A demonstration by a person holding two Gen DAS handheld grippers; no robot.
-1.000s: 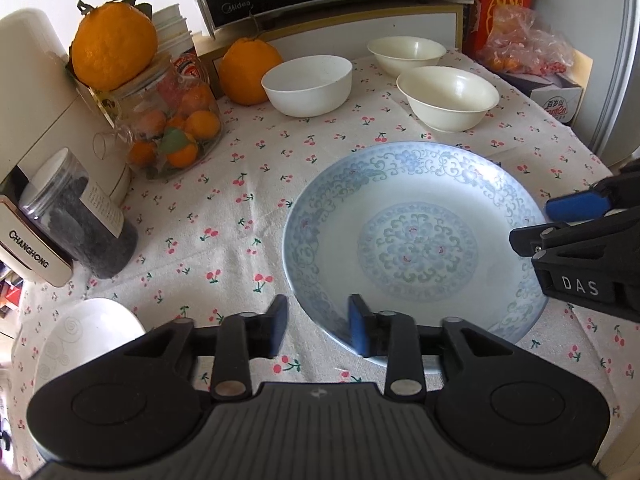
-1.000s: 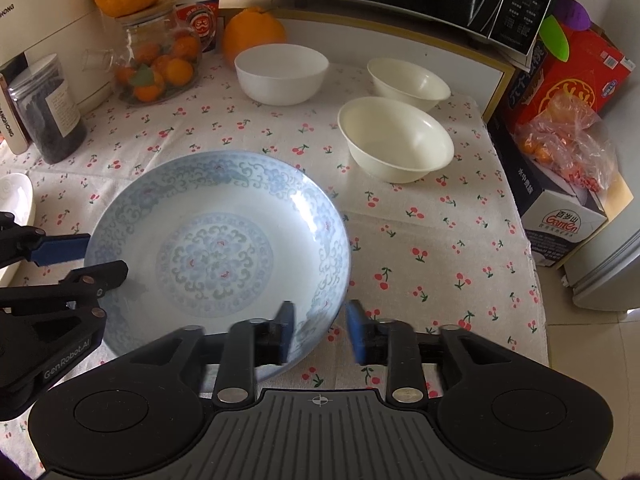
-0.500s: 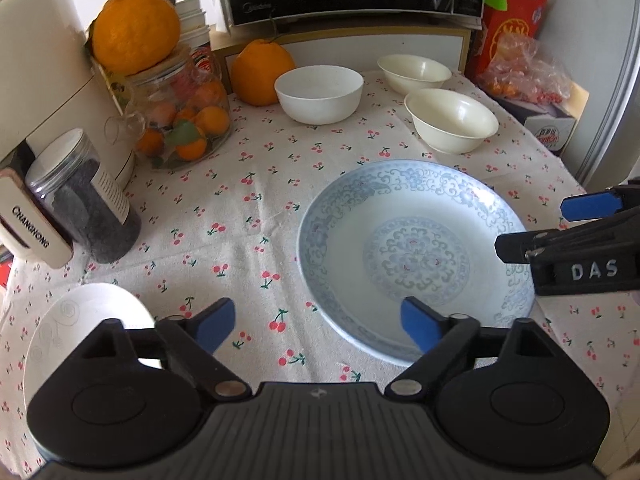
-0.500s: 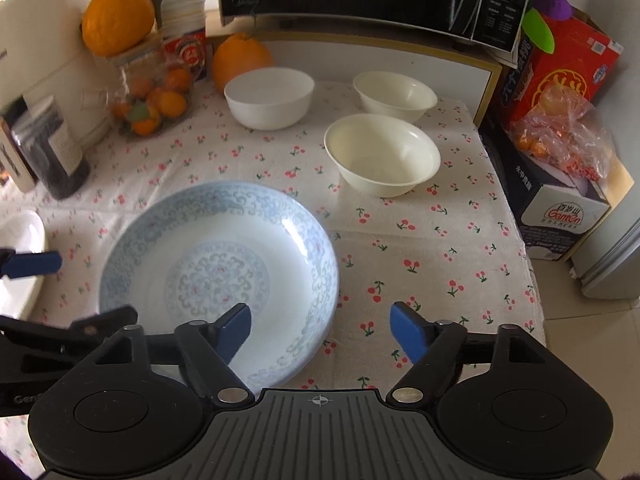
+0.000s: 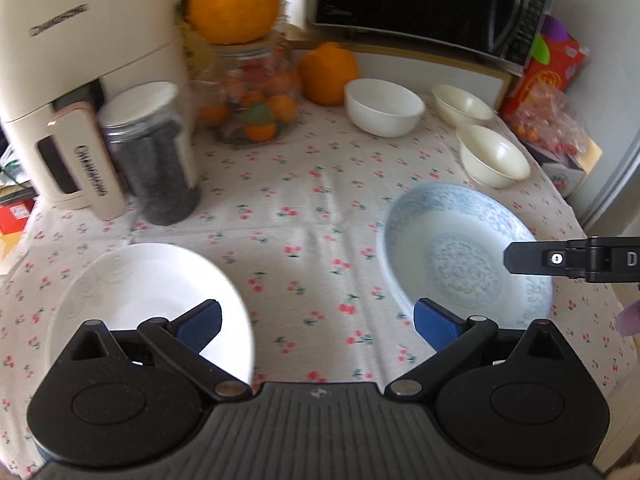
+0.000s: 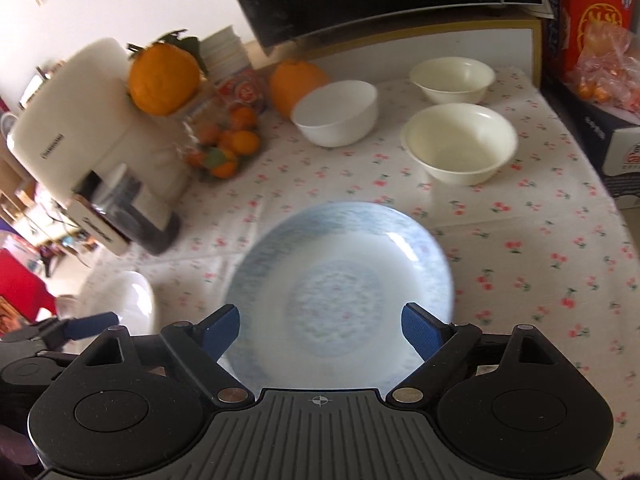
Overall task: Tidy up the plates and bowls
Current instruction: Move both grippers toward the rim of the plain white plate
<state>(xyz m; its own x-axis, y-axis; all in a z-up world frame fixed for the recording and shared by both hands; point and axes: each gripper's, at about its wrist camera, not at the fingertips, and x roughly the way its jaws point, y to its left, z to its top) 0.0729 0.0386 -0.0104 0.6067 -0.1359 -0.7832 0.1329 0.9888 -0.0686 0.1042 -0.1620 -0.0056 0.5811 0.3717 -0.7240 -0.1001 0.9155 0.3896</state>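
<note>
The blue-patterned plate (image 5: 460,256) (image 6: 340,280) lies flat on the cherry-print tablecloth. My right gripper (image 6: 322,328) hovers over its near rim, jaws opening wide, pads off the plate. My left gripper (image 5: 316,322) is also opening and holds nothing. Its left pad hangs over the plain white plate (image 5: 148,300) (image 6: 128,304), and its right pad is near the blue plate's edge. One white bowl (image 5: 382,106) and two cream bowls (image 5: 492,156) (image 5: 460,104) stand apart at the back right.
A white appliance (image 5: 80,80), a dark jar (image 5: 156,168) and a glass jar of small oranges (image 5: 256,108) crowd the back left. A microwave (image 5: 420,0) sits behind the bowls. A red box (image 6: 592,12) and bagged fruit stand past the table's right edge.
Both grippers let go of the blue plate's rim and opened wide. The left one swung left and drew back, bringing the white plate into full view. The right one rolled, staying over the blue plate.
</note>
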